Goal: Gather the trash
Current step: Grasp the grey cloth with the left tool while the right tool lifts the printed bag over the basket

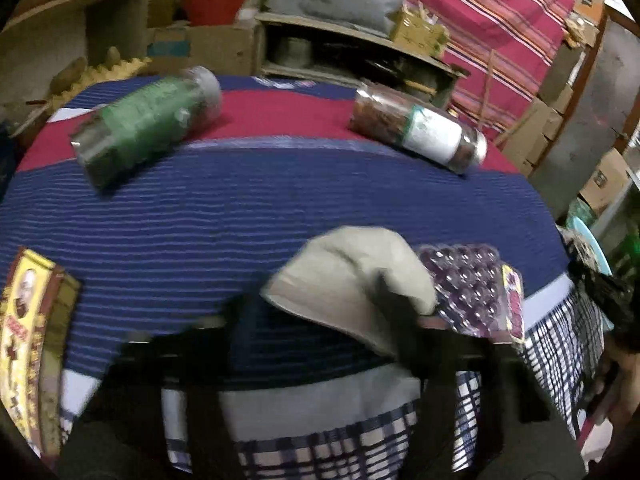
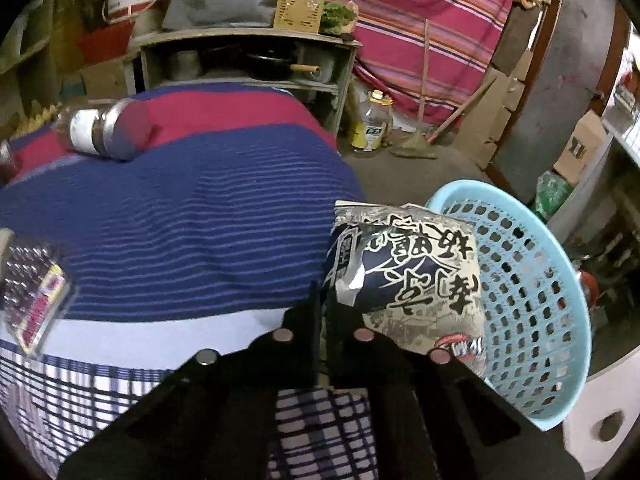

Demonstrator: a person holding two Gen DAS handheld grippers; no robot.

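Holding a snack bag [image 2: 404,276] tight, your right gripper [image 2: 326,320] sits beside the blue basket [image 2: 536,292]; your left gripper [image 1: 320,320] pinches a paper cup [image 1: 352,280].

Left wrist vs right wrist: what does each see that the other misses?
Left wrist only: the green bottle lying on the cloth, the yellow box at the left edge, and the left tongs around a beige wrapper.

Right wrist only: the blue basket beside the table, and the right tongs shut on a printed snack bag.

Both: the striped tablecloth, the white-labelled jar on its side, and the purple blister pack.
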